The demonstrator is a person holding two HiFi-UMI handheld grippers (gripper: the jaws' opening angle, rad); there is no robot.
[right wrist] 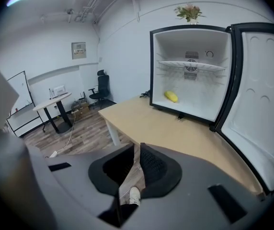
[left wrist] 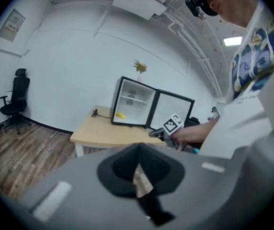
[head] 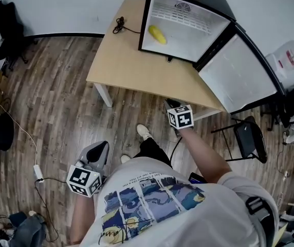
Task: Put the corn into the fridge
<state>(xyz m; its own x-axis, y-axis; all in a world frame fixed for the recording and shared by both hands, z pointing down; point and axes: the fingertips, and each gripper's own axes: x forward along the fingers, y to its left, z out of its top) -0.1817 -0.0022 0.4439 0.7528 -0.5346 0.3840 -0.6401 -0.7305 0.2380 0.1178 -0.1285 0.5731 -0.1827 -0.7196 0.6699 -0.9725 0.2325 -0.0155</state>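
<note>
The yellow corn (head: 157, 34) lies on the floor of the open mini fridge (head: 188, 22), at its left side; the left gripper view also shows the corn (left wrist: 120, 115), and so does the right gripper view (right wrist: 171, 96). The fridge door (head: 237, 73) stands swung wide to the right. My right gripper (head: 172, 106) hangs over the wooden floor in front of the table (head: 131, 66), well short of the fridge, its jaws together with nothing between them (right wrist: 138, 147). My left gripper (head: 98, 149) is held low beside my body, also shut and empty (left wrist: 138, 150).
A black cable (head: 118, 24) lies on the table's far left. A black office chair (head: 8, 19) stands at the back left and a black folding chair (head: 250, 138) to the right of the table. Wires and a plug (head: 36, 171) trail on the floor at left.
</note>
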